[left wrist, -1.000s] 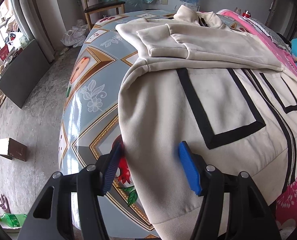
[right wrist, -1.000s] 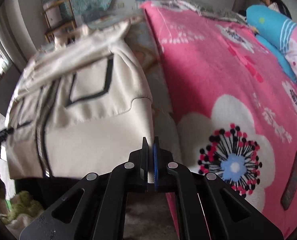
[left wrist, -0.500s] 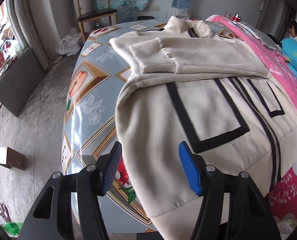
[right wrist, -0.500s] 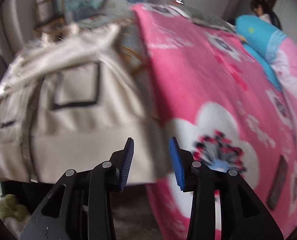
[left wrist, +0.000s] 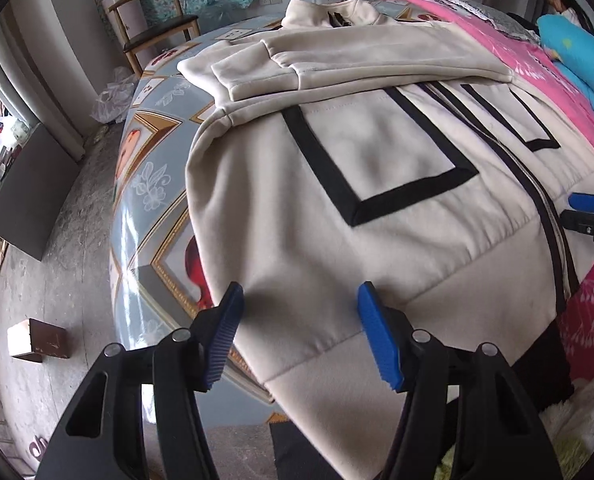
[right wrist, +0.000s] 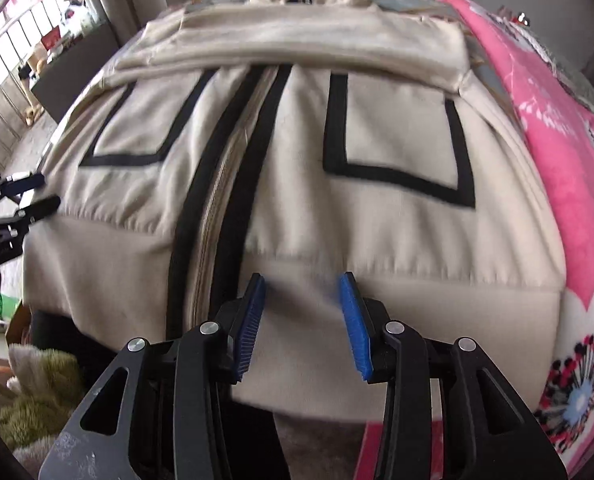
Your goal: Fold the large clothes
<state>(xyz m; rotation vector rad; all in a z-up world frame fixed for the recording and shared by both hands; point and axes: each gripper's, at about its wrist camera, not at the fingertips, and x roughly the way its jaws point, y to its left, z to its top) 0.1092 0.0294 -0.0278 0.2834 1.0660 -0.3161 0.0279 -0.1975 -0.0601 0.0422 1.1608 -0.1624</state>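
Spread across the bed (left wrist: 145, 184), the jacket (left wrist: 377, 168) is laid with its zip running away from both tongs, left (left wrist: 299, 334) and right (right wrist: 303, 322), which are held spread above its near hem.

The right gripper (right wrist: 303, 320), clamped on the hem edge of the cream jacket (right wrist: 297, 184) a second earlier, had let go and spread its jaws wide. It had swung from the jacket's right corner to face the hem beside the zipper (right wrist: 217, 200). The left gripper (left wrist: 299, 334) edged slightly further over the hem.
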